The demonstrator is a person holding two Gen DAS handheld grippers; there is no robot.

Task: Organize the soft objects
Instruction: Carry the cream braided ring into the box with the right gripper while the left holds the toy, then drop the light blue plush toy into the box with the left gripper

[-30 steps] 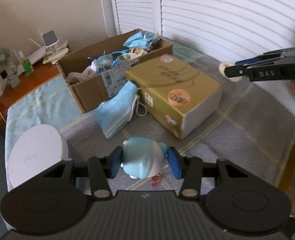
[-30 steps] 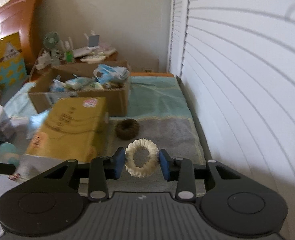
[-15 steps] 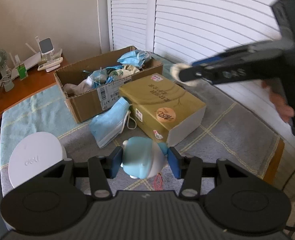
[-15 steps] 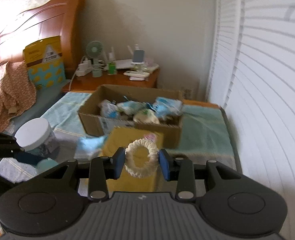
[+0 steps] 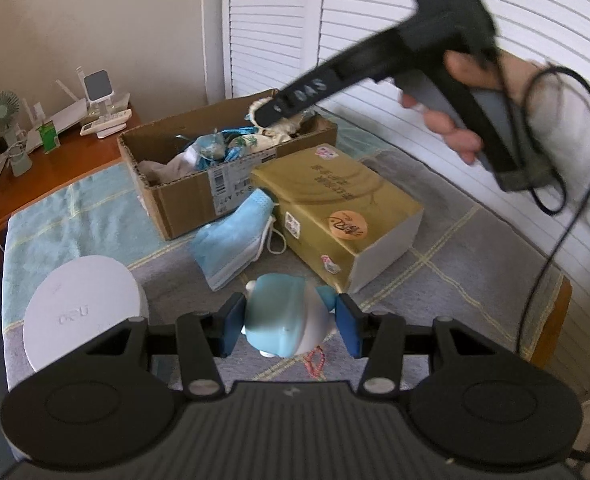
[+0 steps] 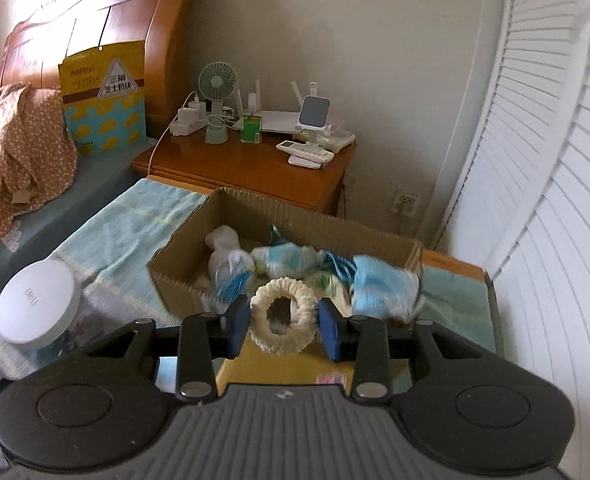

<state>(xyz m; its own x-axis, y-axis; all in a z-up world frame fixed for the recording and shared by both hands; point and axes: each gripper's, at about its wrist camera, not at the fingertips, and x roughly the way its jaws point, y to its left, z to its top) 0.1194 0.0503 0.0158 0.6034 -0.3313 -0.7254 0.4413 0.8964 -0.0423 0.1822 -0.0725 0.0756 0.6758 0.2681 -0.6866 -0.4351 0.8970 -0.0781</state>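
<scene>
Right gripper [image 6: 283, 326] pinches cream scrunchie [image 6: 283, 320] above cardboard box [image 6: 183, 276], its near rim at 12 o'clock. Left gripper [image 5: 291, 326] clamps blue plush [image 5: 285, 320] over the bed. Early release risks the scrunchie landing outside the box.

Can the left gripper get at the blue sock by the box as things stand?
Probably not yet: the left gripper is shut on the blue plush. The sock lies uncovered just ahead, leaning on the cardboard box, so the path looks free.
</scene>
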